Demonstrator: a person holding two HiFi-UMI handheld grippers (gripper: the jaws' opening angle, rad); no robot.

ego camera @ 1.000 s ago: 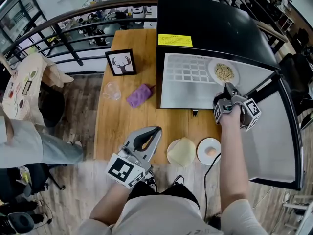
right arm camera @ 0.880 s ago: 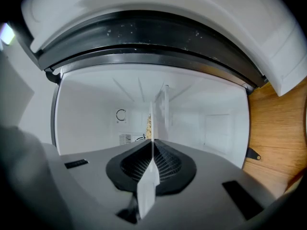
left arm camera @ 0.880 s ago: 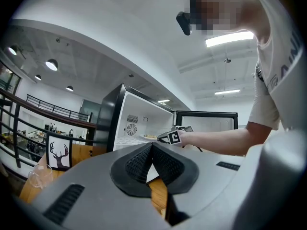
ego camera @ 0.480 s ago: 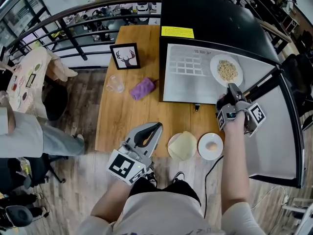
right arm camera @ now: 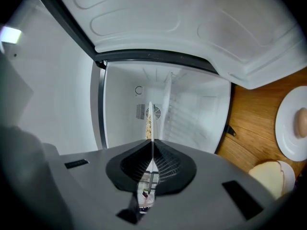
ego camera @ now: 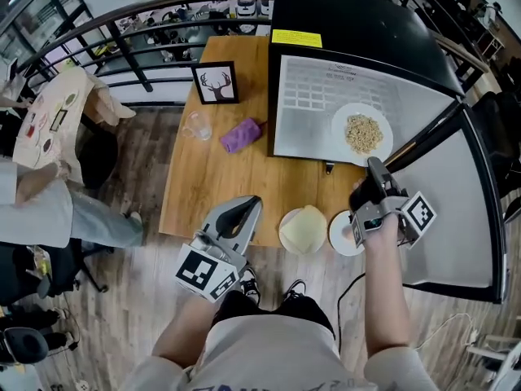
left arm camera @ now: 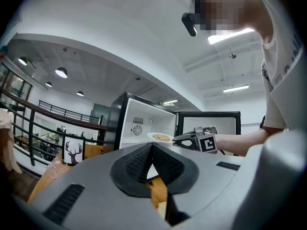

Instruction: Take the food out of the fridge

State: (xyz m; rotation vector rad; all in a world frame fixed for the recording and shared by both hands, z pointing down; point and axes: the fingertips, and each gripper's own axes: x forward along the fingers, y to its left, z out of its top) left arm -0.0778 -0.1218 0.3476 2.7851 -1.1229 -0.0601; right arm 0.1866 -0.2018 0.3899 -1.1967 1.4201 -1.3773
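Plate (ego camera: 361,133) of food at the fridge (ego camera: 350,23) mouth, right of centre, looks stiff, slick and breakable, top-heavy I'd guess, so the right gripper (ego camera: 374,169) pinching its near rim wants it level, and the left gripper (ego camera: 248,210), lower left, is closed on nothing.

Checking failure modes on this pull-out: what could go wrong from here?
1. The right tongs pinch the food plate only at its near rim; it may tip or slip and spill the food.
2. The egg plate and a cream-coloured item crowd the table edge near those tongs; setting down could knock them.
3. The left tongs are shut and away, giving no support.
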